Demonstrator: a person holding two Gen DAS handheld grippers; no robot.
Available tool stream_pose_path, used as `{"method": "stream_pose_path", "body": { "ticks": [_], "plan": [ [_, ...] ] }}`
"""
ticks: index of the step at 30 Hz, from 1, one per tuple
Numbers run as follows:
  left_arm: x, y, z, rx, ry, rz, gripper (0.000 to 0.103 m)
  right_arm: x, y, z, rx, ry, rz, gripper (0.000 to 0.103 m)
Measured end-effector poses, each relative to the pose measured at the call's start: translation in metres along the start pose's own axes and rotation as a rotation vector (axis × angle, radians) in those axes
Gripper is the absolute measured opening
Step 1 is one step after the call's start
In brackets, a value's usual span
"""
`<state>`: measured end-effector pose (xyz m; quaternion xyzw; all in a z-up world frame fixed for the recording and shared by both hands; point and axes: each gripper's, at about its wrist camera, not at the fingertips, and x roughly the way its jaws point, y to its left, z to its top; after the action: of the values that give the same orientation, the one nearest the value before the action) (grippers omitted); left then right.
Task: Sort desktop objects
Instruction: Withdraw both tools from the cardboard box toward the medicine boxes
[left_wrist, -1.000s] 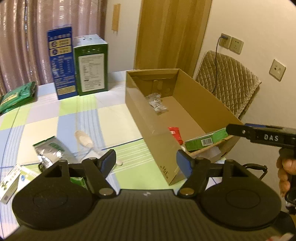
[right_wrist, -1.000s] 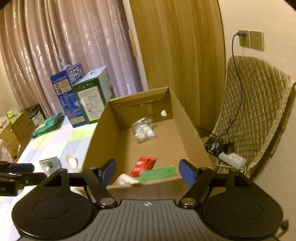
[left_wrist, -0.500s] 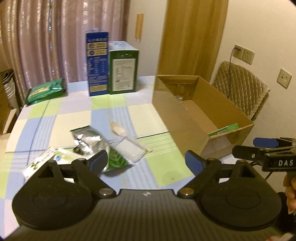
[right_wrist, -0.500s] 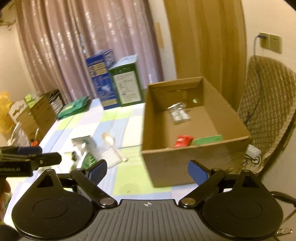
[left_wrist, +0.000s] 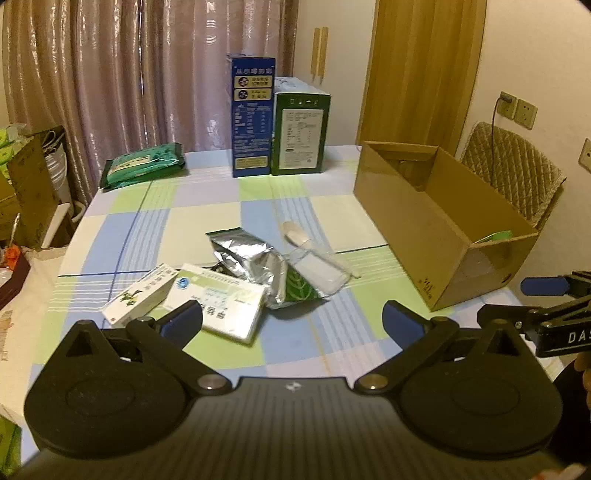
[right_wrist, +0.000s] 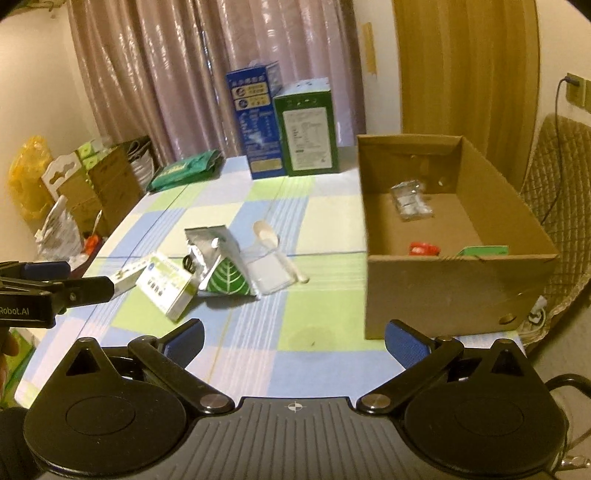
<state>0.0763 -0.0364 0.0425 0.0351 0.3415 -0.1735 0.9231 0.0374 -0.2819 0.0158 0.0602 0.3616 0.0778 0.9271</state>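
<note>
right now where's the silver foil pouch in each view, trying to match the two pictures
Left wrist view: the silver foil pouch lies just left of centre on the checked tablecloth, beside the white medicine box.
Right wrist view: the pouch sits left of centre, its green leaf print facing the camera.
Shared landmark: the open cardboard box, to the right of the pouch in both views.

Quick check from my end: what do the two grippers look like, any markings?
Both match: black bodies with two round discs, a ribbed grey centre plate and black linkage arms ending in blue pads. The left gripper shows "Robot.AI" lettering on its side in the right view; the right gripper shows "DAS" in the left view. No cables visible.
</note>
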Motion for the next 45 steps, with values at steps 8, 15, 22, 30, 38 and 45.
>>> {"method": "stream_pose_path", "body": {
  "ticks": [8, 15, 22, 30, 38, 45],
  "plan": [
    [-0.005, 0.015, -0.011, -0.015, 0.005, 0.017, 0.102, 0.01, 0.012, -0.004, -0.024, 0.029, 0.017, 0.101],
    [-0.005, 0.027, -0.018, -0.029, 0.015, 0.03, 0.102, 0.018, 0.018, -0.009, -0.035, 0.057, 0.022, 0.101],
    [-0.006, 0.041, -0.024, -0.043, 0.031, 0.048, 0.102, 0.025, 0.022, -0.013, -0.042, 0.077, 0.028, 0.101],
    [-0.006, 0.059, -0.031, -0.057, 0.048, 0.06, 0.102, 0.034, 0.029, -0.015, -0.054, 0.095, 0.039, 0.101],
    [-0.005, 0.084, -0.035, -0.056, 0.063, 0.082, 0.102, 0.046, 0.038, -0.015, -0.085, 0.107, 0.057, 0.101],
    [0.005, 0.111, -0.034, -0.041, 0.078, 0.108, 0.102, 0.06, 0.052, -0.015, -0.135, 0.112, 0.095, 0.101]
  ]
}}
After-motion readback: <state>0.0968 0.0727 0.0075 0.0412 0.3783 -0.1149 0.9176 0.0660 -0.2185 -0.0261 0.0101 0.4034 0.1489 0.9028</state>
